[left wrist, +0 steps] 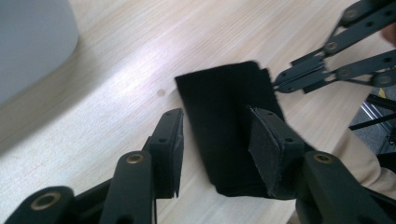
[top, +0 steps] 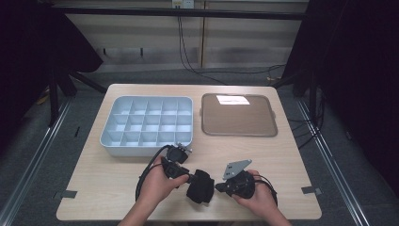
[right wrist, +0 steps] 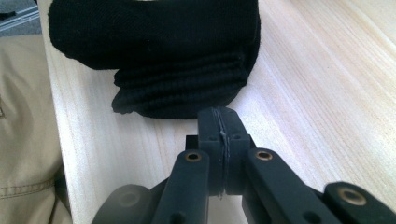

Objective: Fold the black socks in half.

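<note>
A folded black cloth [top: 201, 187] lies flat on the wooden table near its front edge, between my two grippers. My left gripper [top: 194, 180] reaches it from the left. In the left gripper view its jaws stand open around the cloth [left wrist: 224, 116]: one pad is clear of it and the other rests against its side without squeezing. My right gripper [top: 219, 187] comes from the right with its jaws pressed together. In the right gripper view its tips [right wrist: 219, 114] touch the cloth's [right wrist: 177, 56] ribbed near edge; a pinch is not visible. The left gripper view shows the right gripper [left wrist: 282, 80] at the cloth's far corner.
A pale blue tray [top: 146, 150] with several empty compartments stands behind the left hand, its corner close by [left wrist: 28, 42]. A flat brown tray [top: 237, 134] sits at the back right. The table's front edge [top: 188, 219] runs just behind the hands.
</note>
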{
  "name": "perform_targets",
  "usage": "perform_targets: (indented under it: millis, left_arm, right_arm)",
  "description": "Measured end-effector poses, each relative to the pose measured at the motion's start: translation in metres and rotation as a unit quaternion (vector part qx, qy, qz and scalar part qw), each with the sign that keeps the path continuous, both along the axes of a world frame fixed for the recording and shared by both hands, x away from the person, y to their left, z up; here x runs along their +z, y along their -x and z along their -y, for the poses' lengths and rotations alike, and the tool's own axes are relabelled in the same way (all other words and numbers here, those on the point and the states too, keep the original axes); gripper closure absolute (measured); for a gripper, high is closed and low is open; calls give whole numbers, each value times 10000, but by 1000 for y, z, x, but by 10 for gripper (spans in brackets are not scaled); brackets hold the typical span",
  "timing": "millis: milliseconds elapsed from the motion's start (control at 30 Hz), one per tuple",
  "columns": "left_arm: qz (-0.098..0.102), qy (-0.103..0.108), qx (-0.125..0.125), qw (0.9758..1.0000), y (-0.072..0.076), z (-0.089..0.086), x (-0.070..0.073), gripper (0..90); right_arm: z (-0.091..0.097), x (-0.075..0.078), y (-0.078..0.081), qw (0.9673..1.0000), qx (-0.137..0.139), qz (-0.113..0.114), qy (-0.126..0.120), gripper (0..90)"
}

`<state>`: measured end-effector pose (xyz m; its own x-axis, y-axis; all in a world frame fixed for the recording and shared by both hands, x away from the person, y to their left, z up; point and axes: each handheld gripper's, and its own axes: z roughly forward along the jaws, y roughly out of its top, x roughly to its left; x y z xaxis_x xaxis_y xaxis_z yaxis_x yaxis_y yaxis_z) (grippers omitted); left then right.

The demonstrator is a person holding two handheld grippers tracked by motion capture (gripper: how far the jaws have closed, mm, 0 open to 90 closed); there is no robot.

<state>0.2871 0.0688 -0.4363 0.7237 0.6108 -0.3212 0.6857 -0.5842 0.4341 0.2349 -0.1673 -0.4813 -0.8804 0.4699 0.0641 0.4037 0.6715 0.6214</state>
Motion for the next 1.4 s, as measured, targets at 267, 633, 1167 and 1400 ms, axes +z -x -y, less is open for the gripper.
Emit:
perform_targets:
  millis: [267, 633, 1167, 1400]
  left_arm:
    - [-120, -80, 33, 9999, -1, 1, -11, 511]
    - [-181, -133, 54, 9997, 0, 2, -19, 476]
    - [-254, -125, 54, 9996, 1, 5, -24, 448]
    - [-269, -122, 41, 9996, 1, 6, -25, 444]
  right_arm:
    - [1, 1, 2, 10000, -19, -11, -23, 891]
    - [0, 1, 4, 9999, 110, 23, -5, 891]
    - [-7, -3, 5, 9998, 192, -29, 9, 888]
    - [-8, -4, 4, 9998, 211, -36, 53, 888]
